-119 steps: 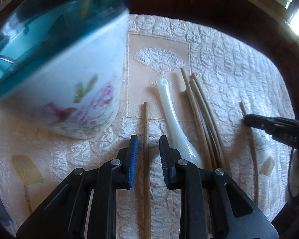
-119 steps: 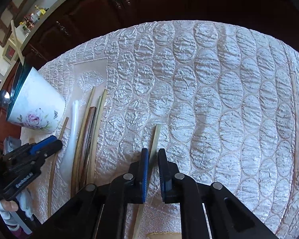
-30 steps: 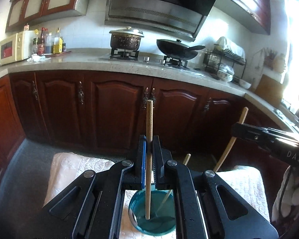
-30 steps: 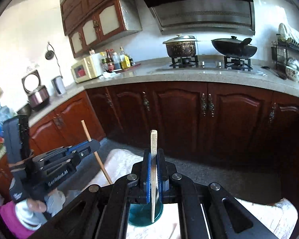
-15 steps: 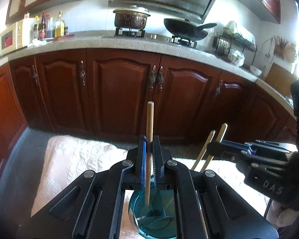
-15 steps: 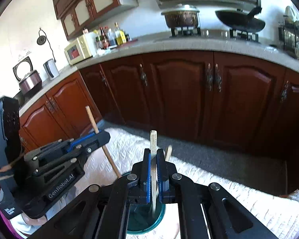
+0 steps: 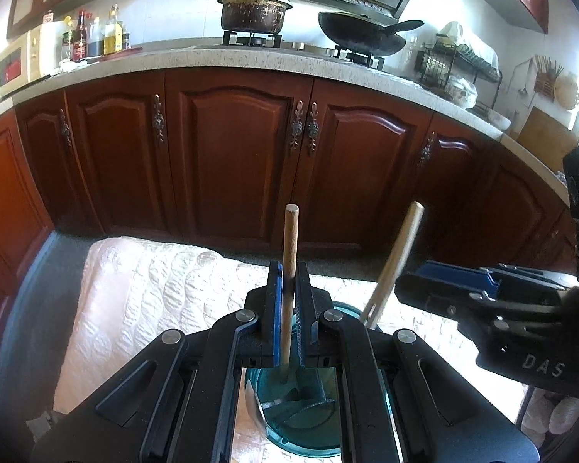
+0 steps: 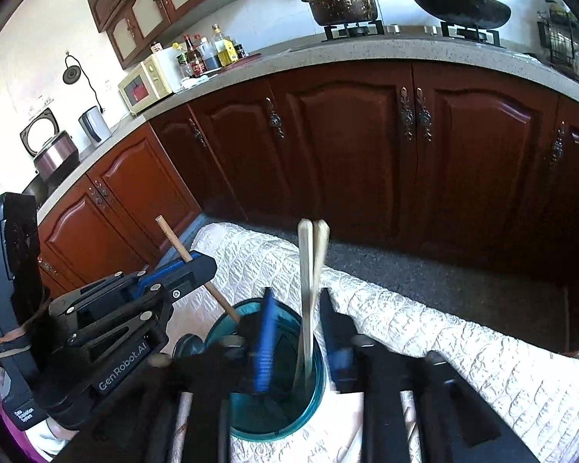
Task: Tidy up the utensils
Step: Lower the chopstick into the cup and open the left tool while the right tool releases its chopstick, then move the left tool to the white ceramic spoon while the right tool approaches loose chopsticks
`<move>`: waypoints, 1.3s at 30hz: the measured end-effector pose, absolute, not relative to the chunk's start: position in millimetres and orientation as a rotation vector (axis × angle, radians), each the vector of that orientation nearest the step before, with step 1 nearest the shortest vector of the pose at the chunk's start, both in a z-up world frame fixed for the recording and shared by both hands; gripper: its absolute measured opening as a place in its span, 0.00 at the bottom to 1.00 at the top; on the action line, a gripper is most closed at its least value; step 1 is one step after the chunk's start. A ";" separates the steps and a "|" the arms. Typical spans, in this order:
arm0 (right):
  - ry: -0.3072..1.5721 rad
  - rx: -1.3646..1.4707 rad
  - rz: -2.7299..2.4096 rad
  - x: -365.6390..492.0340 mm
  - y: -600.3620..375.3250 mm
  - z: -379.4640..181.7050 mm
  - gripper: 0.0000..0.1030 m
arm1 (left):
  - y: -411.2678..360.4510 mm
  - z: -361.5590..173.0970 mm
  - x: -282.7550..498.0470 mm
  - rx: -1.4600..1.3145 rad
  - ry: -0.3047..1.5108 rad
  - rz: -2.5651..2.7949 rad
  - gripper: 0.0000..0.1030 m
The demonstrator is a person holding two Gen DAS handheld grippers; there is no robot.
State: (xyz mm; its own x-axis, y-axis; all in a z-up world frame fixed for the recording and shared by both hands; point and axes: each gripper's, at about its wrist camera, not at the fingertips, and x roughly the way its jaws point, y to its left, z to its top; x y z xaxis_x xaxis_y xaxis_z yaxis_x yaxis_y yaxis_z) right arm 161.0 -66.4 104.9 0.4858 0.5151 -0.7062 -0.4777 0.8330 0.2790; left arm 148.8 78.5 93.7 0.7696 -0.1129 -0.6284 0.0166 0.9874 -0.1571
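1. The left gripper (image 7: 288, 308) is clamped on a round brown wooden chopstick (image 7: 289, 266) held nearly upright, its lower end already inside the teal-rimmed holder cup (image 7: 301, 420). Let the tip reach the bottom before letting go, so the stick settles rather than bounces.
2. The right gripper (image 8: 295, 332) is opening, its blue pads spreading away from the pale flat chopsticks (image 8: 309, 293) that stand between them in the same cup (image 8: 316, 386). They look free of the pads now, leaning on the rim.
3. Draw the right gripper straight back and up, not sideways, so a finger does not catch the pale sticks and tip the cup.
4. Both grippers crowd 1 small opening. Judging by how close they are, moving 1 at a time seems wise.
5. The cup stands on the white quilted cloth (image 8: 463, 351) over the worktop. That soft footing may let it rock, so release gently.
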 end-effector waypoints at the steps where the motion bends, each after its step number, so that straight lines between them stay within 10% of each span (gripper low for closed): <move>1: 0.877 0.049 0.605 159.7 -67.4 104.2 0.27 | 78.8 93.2 148.5 -0.147 0.692 -0.070 0.04; 9: 0.888 0.071 0.599 143.3 -84.5 102.0 0.27 | 84.1 97.9 140.8 -0.176 0.693 -0.075 0.34; 28: 1.239 -0.093 0.357 92.1 -137.8 -58.1 0.28 | 79.6 144.3 63.0 -0.188 0.576 -0.148 0.39; 39: 1.253 -0.015 0.307 70.3 -208.7 -60.6 0.29 | 35.4 127.0 43.1 -0.146 0.661 -0.295 0.39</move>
